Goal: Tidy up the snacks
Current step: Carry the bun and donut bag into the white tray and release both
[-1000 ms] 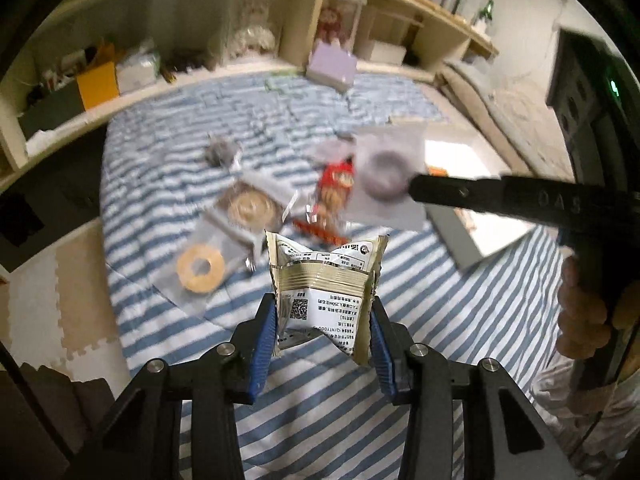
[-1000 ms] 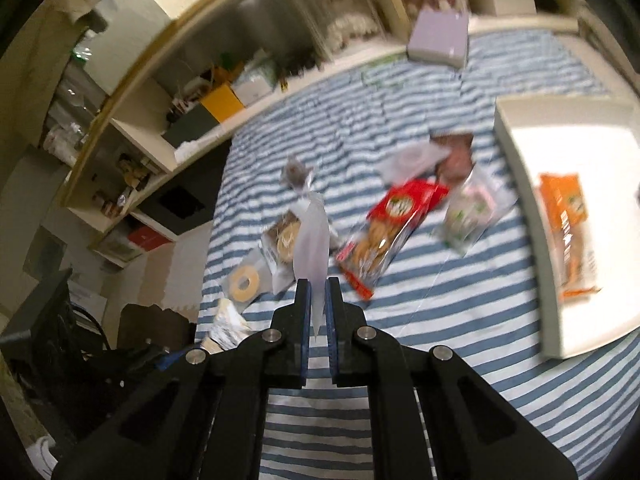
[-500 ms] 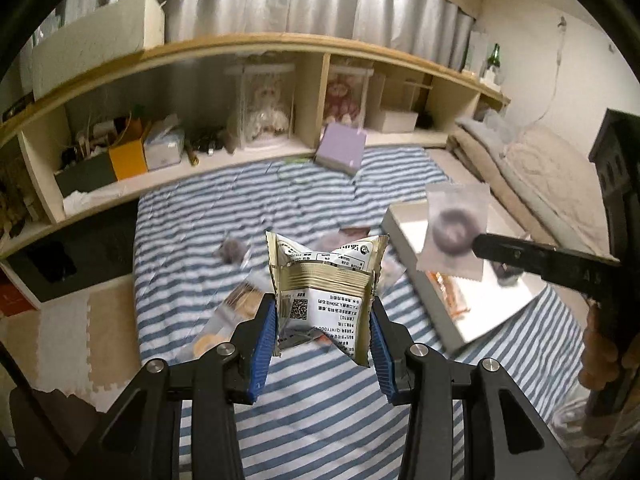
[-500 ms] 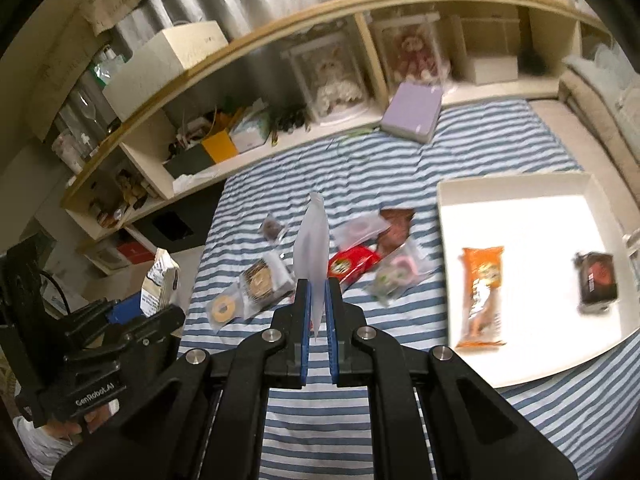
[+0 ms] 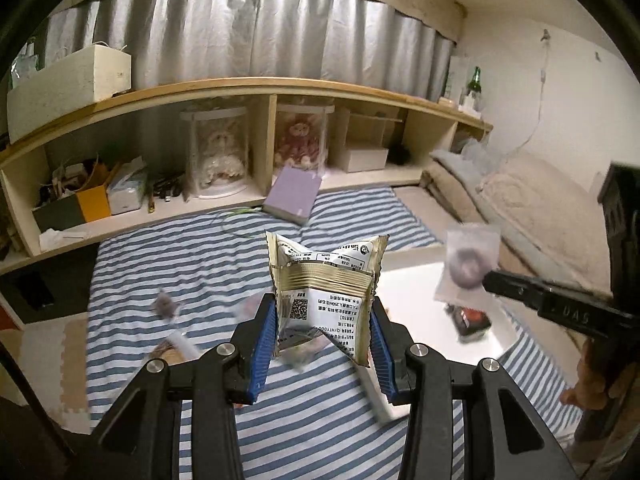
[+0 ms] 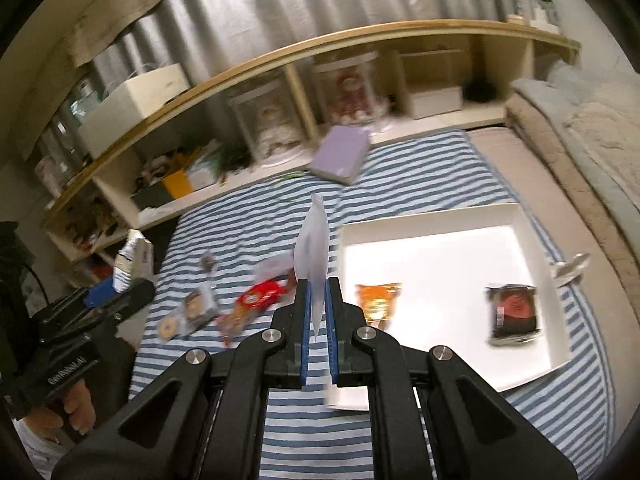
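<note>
Left gripper (image 5: 323,344) clamping crinkled gold-and-white foil snack packet (image 5: 325,288); right gripper (image 6: 316,314) pinching thin clear plastic sachet (image 6: 313,248) edge-on. Risk: sachet slipping from jaws short of shallow white tray (image 6: 440,240) ahead.

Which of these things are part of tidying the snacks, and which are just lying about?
Part of the job:
- gold snack packet in the left claw
- clear doughnut packet in the right claw
- white tray with orange packet and dark packet
- loose snacks on the striped cover

Just lying about:
- purple box
- dolls in cases
- green bottle
</note>
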The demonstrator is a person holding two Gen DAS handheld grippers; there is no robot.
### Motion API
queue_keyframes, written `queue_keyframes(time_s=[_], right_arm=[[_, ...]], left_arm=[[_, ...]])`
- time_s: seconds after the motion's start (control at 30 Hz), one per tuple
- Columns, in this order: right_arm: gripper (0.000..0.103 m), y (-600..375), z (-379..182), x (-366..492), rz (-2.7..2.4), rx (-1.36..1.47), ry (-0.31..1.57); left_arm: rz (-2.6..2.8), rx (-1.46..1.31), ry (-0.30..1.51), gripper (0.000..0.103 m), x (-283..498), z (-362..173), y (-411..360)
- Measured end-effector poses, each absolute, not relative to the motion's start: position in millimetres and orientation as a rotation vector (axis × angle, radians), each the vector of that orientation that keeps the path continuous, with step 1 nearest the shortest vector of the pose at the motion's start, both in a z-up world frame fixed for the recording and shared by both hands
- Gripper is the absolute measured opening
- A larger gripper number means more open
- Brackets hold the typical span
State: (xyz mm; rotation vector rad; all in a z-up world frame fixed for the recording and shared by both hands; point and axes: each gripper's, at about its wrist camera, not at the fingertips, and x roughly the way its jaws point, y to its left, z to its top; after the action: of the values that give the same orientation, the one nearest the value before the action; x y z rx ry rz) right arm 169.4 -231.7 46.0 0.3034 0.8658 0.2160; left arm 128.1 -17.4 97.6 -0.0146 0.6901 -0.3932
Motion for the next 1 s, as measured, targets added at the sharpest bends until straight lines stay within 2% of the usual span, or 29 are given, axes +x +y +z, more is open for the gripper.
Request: queue_keyframes(time_s=[0.47, 1.0], right_arm=[[0.007, -337, -4, 162, 0.068, 0.315, 0.911], [0.007, -371, -70, 155, 0.019, 0.376, 1.073]], left_arm=[[-0.405, -0.115, 0.762, 0.043, 174, 26, -118], [-0.487, -0.172, 1.069, 0.043, 220, -93, -221]])
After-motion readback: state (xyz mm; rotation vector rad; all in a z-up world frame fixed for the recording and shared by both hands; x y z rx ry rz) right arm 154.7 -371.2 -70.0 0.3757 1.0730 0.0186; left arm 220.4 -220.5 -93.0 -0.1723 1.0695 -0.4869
